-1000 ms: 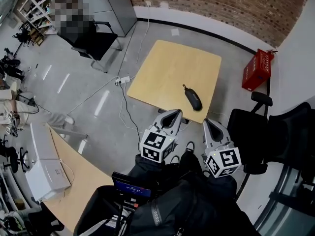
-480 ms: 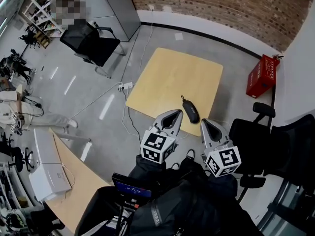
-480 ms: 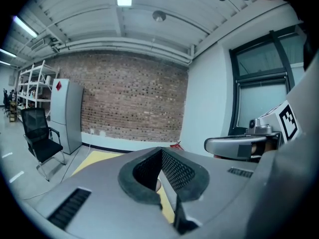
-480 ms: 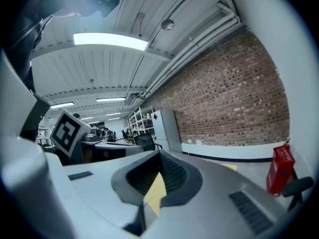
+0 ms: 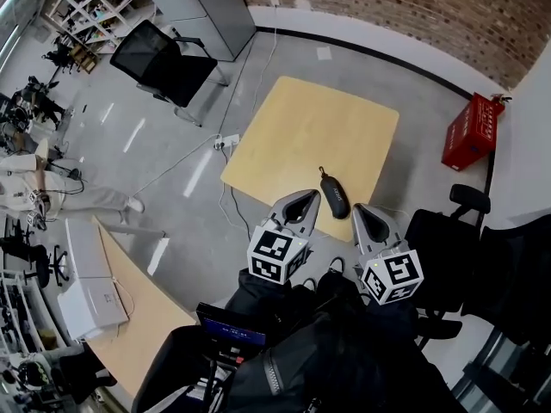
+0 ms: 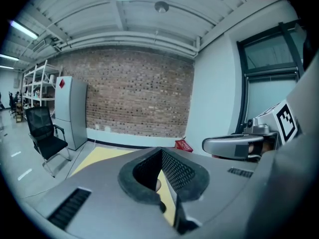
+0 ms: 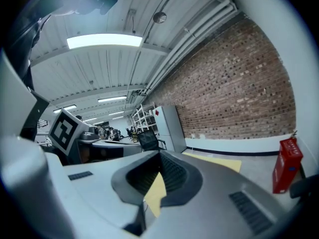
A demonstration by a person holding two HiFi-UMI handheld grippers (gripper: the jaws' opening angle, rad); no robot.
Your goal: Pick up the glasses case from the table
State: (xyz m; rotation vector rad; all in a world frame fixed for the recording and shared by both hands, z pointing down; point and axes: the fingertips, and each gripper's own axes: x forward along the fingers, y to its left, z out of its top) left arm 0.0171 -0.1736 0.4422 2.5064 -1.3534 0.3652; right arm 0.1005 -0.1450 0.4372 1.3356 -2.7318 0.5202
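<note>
In the head view the black glasses case [image 5: 334, 194] lies near the front edge of the light wooden table [image 5: 301, 136]. My left gripper [image 5: 304, 200] hovers just left of the case, over the table's front edge, jaws shut and empty. On the case's right, a little nearer me, my right gripper [image 5: 361, 214] is also shut and empty. Neither touches the case. The left gripper view shows its jaws [image 6: 160, 151] meeting at the tip with the table [image 6: 99, 158] beyond. In the right gripper view the gripper [image 7: 159, 154] is shut too. Neither gripper view shows the case.
A red crate [image 5: 472, 132] stands on the floor right of the table. Black office chairs are at the right [image 5: 448, 248] and far left [image 5: 168, 58]. A power strip with cables [image 5: 225, 140] lies by the table's left corner. Another desk [image 5: 138, 308] with a white box [image 5: 86, 304] is lower left.
Both grippers have moved forward toward the table. The case now lies closer to their tips, between them. Both stay shut.
</note>
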